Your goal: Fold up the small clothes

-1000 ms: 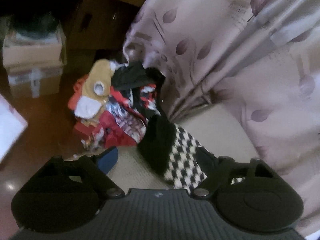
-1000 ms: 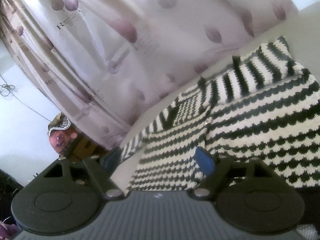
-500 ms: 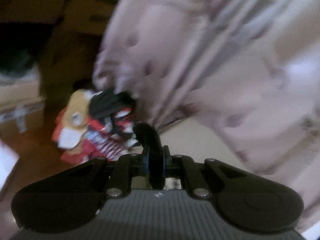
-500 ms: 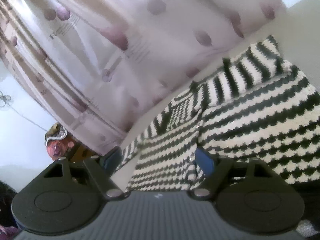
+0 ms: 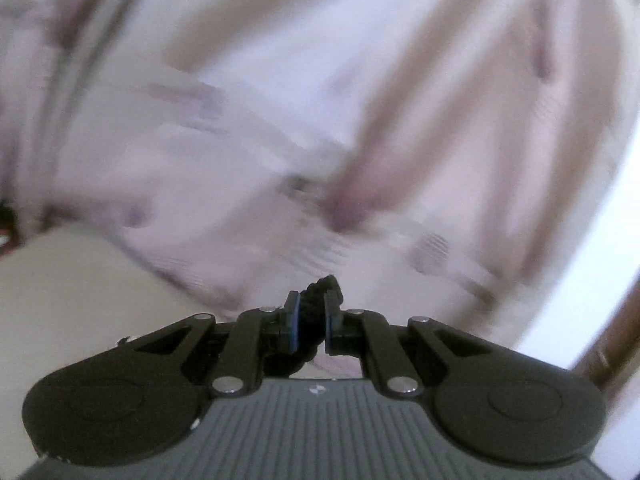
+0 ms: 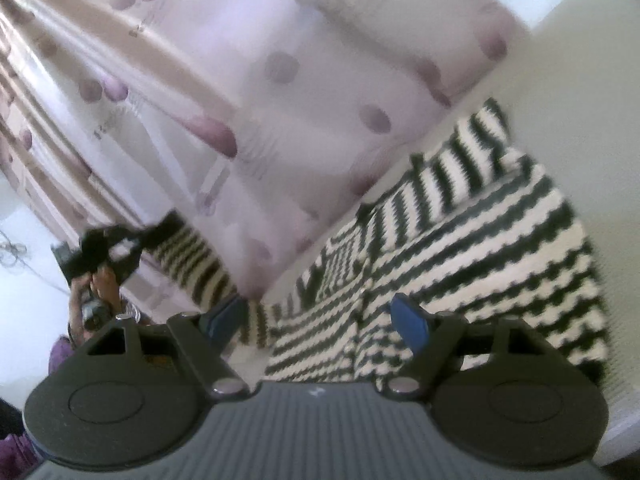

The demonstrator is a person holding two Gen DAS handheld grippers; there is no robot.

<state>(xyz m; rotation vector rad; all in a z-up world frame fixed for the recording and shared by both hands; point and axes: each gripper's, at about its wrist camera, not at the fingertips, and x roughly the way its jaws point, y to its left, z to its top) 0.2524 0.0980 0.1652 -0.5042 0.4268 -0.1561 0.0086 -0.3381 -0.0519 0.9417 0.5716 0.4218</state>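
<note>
Across right-wrist frame, centre to right: black-and-white knit sweater (image 6: 460, 272) lay spread on cream surface (image 6: 580, 80); one striped part, likely a sleeve, trailed toward left edge.
Backdrop: pink leaf-print curtain (image 6: 280, 100) filled upper left.
Handling: looked soft, floppy, light but bulky; knit would likely stretch and sag, so best taken at cuff, hem or shoulder edge.
Right gripper (image 6: 320, 320): jaws stood wide, nothing between pads, hovering over sweater's lower edge.
Left gripper (image 5: 311, 322): jaws clamped tight on the dark cuff (image 5: 320, 292).

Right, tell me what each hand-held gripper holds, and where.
Left hand-held gripper pinches the striped knit garment by its black edge; right hand-held gripper holds nothing.
</note>
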